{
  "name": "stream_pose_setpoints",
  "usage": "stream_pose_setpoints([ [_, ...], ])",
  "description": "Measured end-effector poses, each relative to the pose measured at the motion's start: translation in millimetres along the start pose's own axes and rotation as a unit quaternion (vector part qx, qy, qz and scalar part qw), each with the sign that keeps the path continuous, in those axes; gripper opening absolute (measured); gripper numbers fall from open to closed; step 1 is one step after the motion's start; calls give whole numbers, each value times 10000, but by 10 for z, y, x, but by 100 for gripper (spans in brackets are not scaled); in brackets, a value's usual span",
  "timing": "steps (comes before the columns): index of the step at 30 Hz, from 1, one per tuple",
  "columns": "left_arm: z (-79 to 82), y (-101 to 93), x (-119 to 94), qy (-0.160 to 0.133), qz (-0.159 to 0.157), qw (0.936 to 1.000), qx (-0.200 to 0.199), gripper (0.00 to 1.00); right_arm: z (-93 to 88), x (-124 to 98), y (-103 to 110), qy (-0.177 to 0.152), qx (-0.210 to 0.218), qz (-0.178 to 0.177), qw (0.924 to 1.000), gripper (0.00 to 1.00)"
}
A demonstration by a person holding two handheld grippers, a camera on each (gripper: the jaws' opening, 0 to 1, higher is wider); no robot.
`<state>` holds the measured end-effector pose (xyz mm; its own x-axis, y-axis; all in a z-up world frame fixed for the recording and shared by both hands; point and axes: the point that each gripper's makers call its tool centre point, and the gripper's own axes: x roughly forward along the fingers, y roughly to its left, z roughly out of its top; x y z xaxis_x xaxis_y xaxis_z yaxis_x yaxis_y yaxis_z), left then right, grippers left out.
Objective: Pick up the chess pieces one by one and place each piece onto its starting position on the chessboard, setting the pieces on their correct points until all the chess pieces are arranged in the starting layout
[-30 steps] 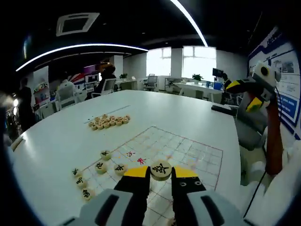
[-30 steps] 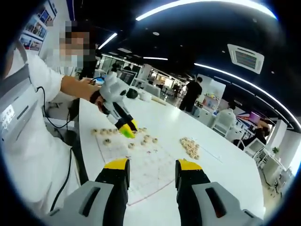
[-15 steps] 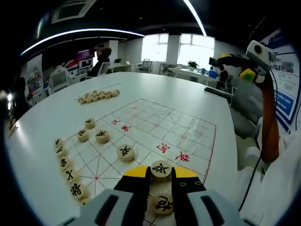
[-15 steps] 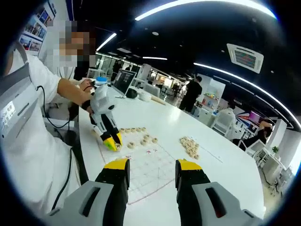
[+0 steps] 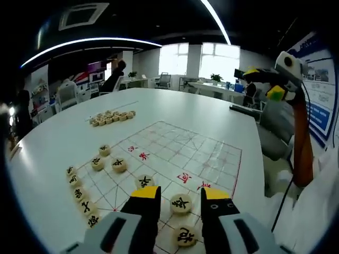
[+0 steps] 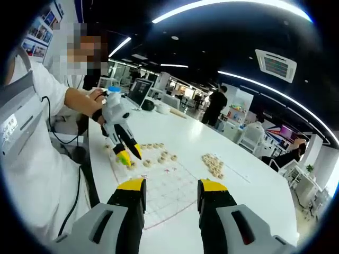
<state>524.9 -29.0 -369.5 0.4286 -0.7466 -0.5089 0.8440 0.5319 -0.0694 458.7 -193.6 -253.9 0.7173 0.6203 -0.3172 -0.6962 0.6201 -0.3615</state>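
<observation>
The printed chessboard sheet [image 5: 212, 159] lies on a white table. My left gripper [image 5: 180, 194] is open just above the board's near edge. A round wooden piece with a black character [image 5: 180, 203] rests on the board between its yellow fingertips [image 5: 145, 192], free of both. Another black-marked piece [image 5: 185, 236] lies closer in, and a third [image 5: 144, 181] sits left of it. A column of placed pieces [image 5: 78, 193] lines the left edge. My right gripper [image 6: 171, 185] is open and empty, held high over the table; it shows at the upper right [image 5: 263, 82]. The right gripper view also catches the left gripper [image 6: 128, 155] at the board [image 6: 169, 185].
A pile of loose pieces [image 5: 112, 116] lies beyond the board; the same pile [image 6: 214, 165] shows from the other side. Three more pieces [image 5: 104, 159] stand on the left half. The person's sleeve [image 6: 32, 132] and hand are at the left. Office desks and chairs stand behind.
My left gripper came down to the board's near edge and opened, letting go of the black-marked piece it held. The right gripper has stayed where it was.
</observation>
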Motion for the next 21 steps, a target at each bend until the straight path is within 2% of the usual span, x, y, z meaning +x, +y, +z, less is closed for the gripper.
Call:
stream_pose_setpoints([
  [4, 270, 104, -114, -317, 152, 9994, 59, 32, 1, 7, -2, 0, 4, 1, 10000, 40],
  [11, 586, 211, -285, -766, 318, 9965, 80, 32, -3, 2, -7, 4, 13, -11, 10000, 40],
  [21, 682, 242, -266, -814, 354, 9959, 199, 32, 4, -5, -8, -9, 7, -17, 10000, 40],
])
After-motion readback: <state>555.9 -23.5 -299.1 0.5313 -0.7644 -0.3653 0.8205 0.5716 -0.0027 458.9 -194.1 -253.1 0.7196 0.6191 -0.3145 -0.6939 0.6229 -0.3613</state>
